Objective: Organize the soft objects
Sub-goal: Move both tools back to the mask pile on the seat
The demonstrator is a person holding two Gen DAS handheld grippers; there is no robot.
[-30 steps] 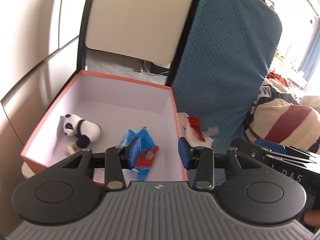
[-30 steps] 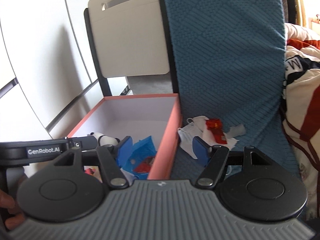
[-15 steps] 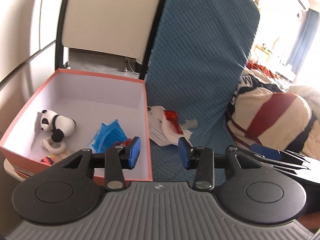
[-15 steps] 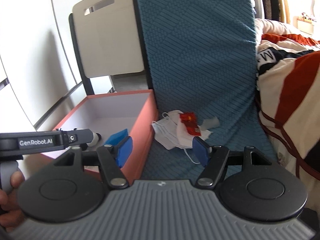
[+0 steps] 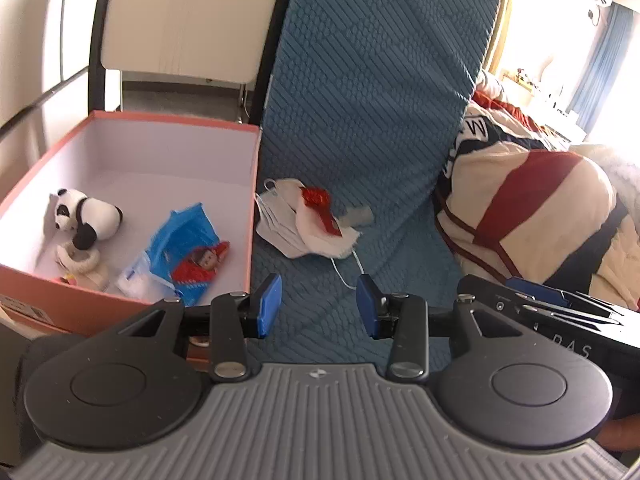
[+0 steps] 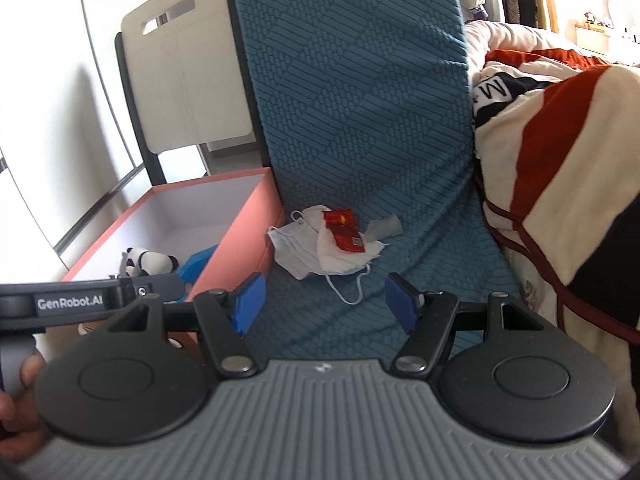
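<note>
A pink box (image 5: 253,184) (image 6: 244,224) stands left of a blue quilted seat (image 5: 360,140) (image 6: 360,120). Inside lie a panda plush (image 5: 86,218) (image 6: 150,262), a blue packet with a red doll picture (image 5: 188,248) and a small cream ring. On the seat, right of the box, lies a pile: white face masks (image 5: 276,220) (image 6: 298,250), a white cloth with a red packet (image 5: 320,208) (image 6: 344,228) on it, and a grey scrap (image 5: 358,216) (image 6: 386,226). My left gripper (image 5: 318,306) and right gripper (image 6: 324,302) hover open and empty in front of the pile.
A striped red, cream and navy blanket (image 5: 532,216) (image 6: 560,140) is heaped on the right. A beige chair back (image 5: 180,20) (image 6: 188,80) rises behind the box, with white cabinet doors to the left. A hand (image 6: 16,400) grips the left tool's handle.
Both grippers swung right, away from over the box, and sank a little. They now face the pile on the seat. Their jaws kept the same width.
</note>
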